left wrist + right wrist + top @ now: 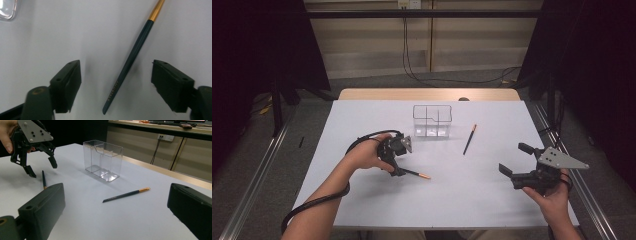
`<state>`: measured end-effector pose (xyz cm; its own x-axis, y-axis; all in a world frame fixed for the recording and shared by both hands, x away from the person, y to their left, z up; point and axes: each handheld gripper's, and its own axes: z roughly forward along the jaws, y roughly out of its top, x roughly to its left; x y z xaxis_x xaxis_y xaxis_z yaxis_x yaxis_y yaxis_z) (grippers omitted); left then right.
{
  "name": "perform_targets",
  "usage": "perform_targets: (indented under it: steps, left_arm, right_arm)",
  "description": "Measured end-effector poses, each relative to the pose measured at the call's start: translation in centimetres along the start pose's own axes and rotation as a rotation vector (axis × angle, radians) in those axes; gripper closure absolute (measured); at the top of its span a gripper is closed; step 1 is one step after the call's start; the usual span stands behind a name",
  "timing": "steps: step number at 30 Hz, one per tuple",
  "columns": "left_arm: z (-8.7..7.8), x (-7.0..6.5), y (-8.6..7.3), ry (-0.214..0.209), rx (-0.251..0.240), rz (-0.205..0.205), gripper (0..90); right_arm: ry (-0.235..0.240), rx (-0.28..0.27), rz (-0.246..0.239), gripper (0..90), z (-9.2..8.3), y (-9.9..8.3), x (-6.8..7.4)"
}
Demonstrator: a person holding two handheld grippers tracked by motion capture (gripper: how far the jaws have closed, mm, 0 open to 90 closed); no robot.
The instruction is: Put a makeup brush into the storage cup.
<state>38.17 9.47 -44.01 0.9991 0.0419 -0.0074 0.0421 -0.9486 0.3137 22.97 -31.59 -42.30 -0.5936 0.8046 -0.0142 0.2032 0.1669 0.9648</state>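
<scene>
Nearest the lens in the left gripper view, your left gripper (pixel 116 82) straddles a dark pencil (pixel 132 58) with a gold end. The pencil lies flat on the white surface (pixel 50 37), slanting between the two jaws, and neither pad touches it, so the gripper is released and grasps nothing. From above, your left hand (pixel 364 155) holds that gripper tipped down over the pencil at the left middle of the surface, the gold end pointing out to the right. Your right gripper (pixel 515 159) hangs at the right edge with its jaws spread wide and nothing between them. A second pencil (pixel 469 139) lies well apart from both grippers, just right of the clear divided box (pixel 432 120), which stands upright toward the far side.
</scene>
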Motion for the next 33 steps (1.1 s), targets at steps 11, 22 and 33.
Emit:
perform_targets:
  steps: [11,22,33]
  left_arm:
    - [0.12,-0.28,0.22,-0.020,0.037,0.030,43.1]
    - [0.02,0.05,0.04,0.009,0.052,0.011,48.6]
    - [0.29,0.01,0.00,-0.019,0.095,0.038,57.5]
  right_arm:
    - [0.002,0.001,-0.001,1.2,0.00,-0.03,0.01]
    - [0.003,0.005,-0.006,1.2,0.04,-0.08,0.03]
    - [0.003,0.006,-0.006,1.2,0.06,-0.12,-0.03]
